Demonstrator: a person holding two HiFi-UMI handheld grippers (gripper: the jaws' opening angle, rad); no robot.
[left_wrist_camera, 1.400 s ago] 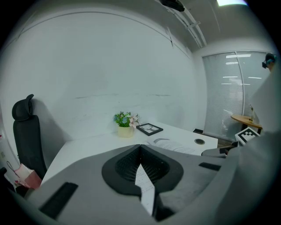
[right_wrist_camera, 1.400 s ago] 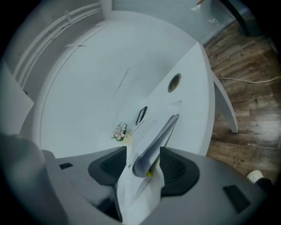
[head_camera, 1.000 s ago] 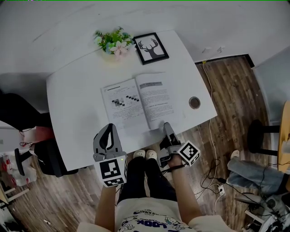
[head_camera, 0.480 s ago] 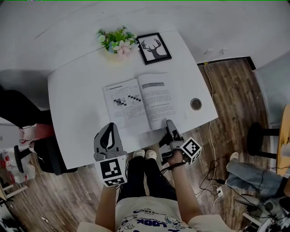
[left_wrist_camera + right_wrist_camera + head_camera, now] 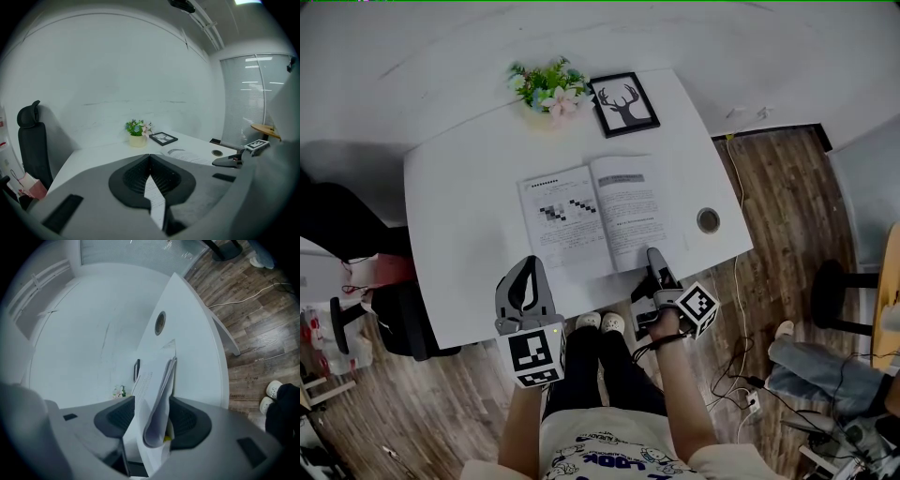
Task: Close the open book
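Left gripper [image 5: 526,272] over near edge of table [image 5: 459,216], near-left of book [image 5: 591,214]; jaws pressed together, tips meeting, nothing between them. Right gripper [image 5: 656,262] at book's near right corner; jaws clamped on sheaf of right-hand pages, sheaf bowed between pads. Book lies open mid-table, left page flat. Round grommet [image 5: 708,220] right of book. Far edge: potted flowers [image 5: 548,89], framed deer picture [image 5: 624,103] just beside.
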